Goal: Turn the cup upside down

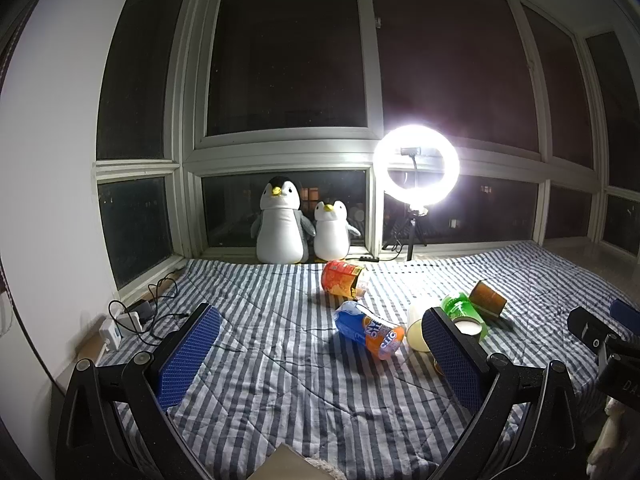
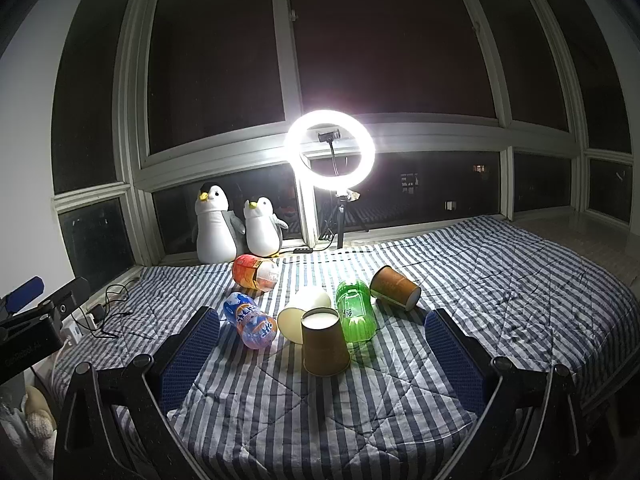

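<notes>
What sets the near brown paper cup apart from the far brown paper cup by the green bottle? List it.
The near brown paper cup stands upside down, white base up; the far brown paper cup lies on its side. The near one sits close in front of the green plastic bottle; the far one lies behind, to its right. Both rest on the striped blanket, ungripped.

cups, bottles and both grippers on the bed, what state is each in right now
brown cup in front: upside down, standing
white cup: on its side
far brown cup: on its side
green bottle: lying down
blue-orange bottle: lying down
orange bottle: lying down
left gripper: open, empty
right gripper: open, empty
ring light: on
</notes>
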Demonstrator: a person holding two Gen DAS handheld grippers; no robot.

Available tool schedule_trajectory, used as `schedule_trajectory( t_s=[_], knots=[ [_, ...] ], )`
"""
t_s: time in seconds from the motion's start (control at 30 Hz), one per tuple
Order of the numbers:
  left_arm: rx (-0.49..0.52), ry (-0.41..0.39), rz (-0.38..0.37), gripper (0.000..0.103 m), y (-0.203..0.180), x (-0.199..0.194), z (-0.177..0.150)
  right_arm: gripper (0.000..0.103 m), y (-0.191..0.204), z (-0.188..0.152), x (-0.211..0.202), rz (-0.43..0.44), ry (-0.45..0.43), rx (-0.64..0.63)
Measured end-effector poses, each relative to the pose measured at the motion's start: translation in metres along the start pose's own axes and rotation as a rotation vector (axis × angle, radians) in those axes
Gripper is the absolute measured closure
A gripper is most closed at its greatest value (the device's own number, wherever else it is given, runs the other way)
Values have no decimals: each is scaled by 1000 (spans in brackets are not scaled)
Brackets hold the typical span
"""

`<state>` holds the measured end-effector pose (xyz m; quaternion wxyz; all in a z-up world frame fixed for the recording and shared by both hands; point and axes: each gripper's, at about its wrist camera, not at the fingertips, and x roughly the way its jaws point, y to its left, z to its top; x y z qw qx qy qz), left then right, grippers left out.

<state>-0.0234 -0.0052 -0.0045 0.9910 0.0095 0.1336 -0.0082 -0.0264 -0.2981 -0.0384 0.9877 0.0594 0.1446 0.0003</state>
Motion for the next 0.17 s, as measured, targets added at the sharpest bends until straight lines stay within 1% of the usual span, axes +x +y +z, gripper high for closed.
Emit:
schedule_trajectory(
  t_s=[0.17],
  knots=[
    [-1, 6, 3, 1, 0, 2, 0, 2, 0, -2, 2, 0, 5, 1]
  ],
)
